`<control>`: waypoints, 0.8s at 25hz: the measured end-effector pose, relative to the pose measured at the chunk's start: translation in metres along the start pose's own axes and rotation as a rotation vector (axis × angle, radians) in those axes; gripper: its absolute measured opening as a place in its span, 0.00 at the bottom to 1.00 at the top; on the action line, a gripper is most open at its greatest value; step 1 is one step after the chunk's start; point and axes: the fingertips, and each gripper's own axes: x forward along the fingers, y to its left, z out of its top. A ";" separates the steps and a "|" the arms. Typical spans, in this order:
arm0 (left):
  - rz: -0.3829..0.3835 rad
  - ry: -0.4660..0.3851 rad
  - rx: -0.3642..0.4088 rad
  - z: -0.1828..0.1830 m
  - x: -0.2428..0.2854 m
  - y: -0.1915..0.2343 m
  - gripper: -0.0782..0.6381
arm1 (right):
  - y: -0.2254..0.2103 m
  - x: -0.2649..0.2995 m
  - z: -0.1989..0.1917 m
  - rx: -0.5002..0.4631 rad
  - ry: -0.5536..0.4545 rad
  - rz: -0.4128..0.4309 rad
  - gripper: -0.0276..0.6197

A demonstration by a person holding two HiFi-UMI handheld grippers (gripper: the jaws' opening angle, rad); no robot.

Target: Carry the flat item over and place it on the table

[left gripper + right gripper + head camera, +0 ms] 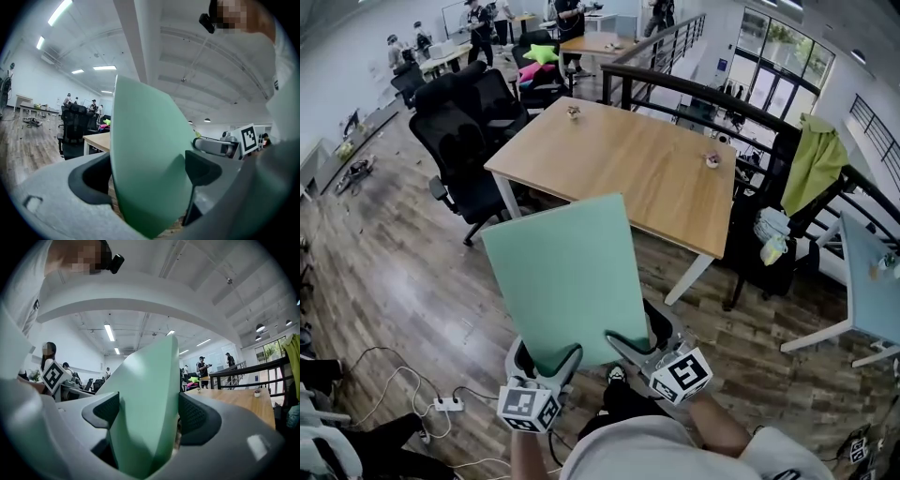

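Note:
A flat pale-green board [565,281] is held up over the wooden floor, short of the wooden table [619,159]. Both grippers grip its near edge. My left gripper [548,364] is shut on the near left corner and my right gripper [636,339] is shut on the near right corner. In the left gripper view the board [145,159] fills the gap between the jaws of the left gripper [146,177]. The right gripper view shows the board [147,394] wedged the same way in the right gripper [149,417]. The board's far edge points toward the table.
Two small objects [573,112] [712,160] sit on the table. Black office chairs [464,131] stand at its left. A chair with a green jacket [814,159] and a pale table [867,272] are at the right. A power strip [445,404] and cables lie on the floor at the lower left.

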 end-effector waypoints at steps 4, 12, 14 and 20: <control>0.001 0.007 -0.006 0.005 0.025 0.011 0.81 | -0.021 0.020 -0.001 0.010 -0.002 0.004 0.67; 0.012 0.029 0.003 0.020 0.082 0.022 0.81 | -0.073 0.051 0.001 0.037 -0.005 0.013 0.67; 0.014 0.035 0.002 0.024 0.095 0.021 0.81 | -0.086 0.056 0.003 0.044 -0.010 0.012 0.67; 0.027 0.039 0.036 0.034 0.130 0.014 0.81 | -0.122 0.062 0.007 0.058 -0.036 0.022 0.67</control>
